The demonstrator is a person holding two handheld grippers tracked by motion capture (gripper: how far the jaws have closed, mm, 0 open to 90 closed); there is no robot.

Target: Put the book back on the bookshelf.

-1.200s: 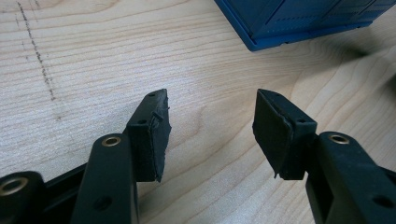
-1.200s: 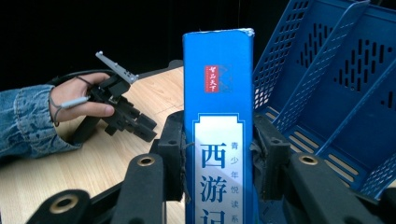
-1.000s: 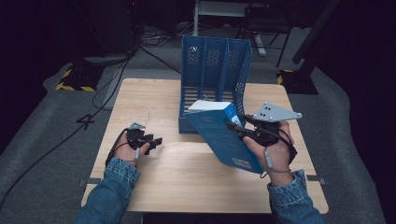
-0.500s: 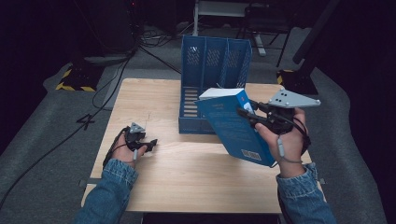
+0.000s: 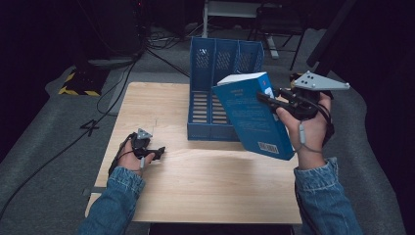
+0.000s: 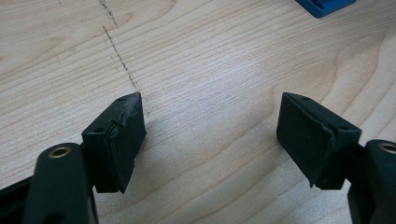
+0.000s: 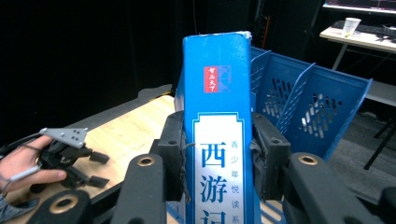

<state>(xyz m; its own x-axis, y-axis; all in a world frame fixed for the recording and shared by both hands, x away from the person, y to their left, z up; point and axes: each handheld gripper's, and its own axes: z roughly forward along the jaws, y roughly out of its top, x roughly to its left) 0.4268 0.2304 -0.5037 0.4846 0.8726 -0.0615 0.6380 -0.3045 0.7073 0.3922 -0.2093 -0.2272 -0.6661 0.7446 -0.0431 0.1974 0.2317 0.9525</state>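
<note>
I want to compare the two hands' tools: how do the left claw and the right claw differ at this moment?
The left claw stands open with nothing between its pads, its jaws having just been opening; the right claw is shut on the blue book. The left claw sits low by the table; the right claw is raised beside the blue file rack. Both are black.

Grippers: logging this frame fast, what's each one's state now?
Left tool: open, jaws just been opening, nothing between them, above the table.
Right tool: shut on the blue book.

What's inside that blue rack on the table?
The blue rack looks empty: bare slotted floors show in its left compartments. The raised blue book, clamped in the right gripper, covers part of its right compartment, so that part is unseen.
</note>
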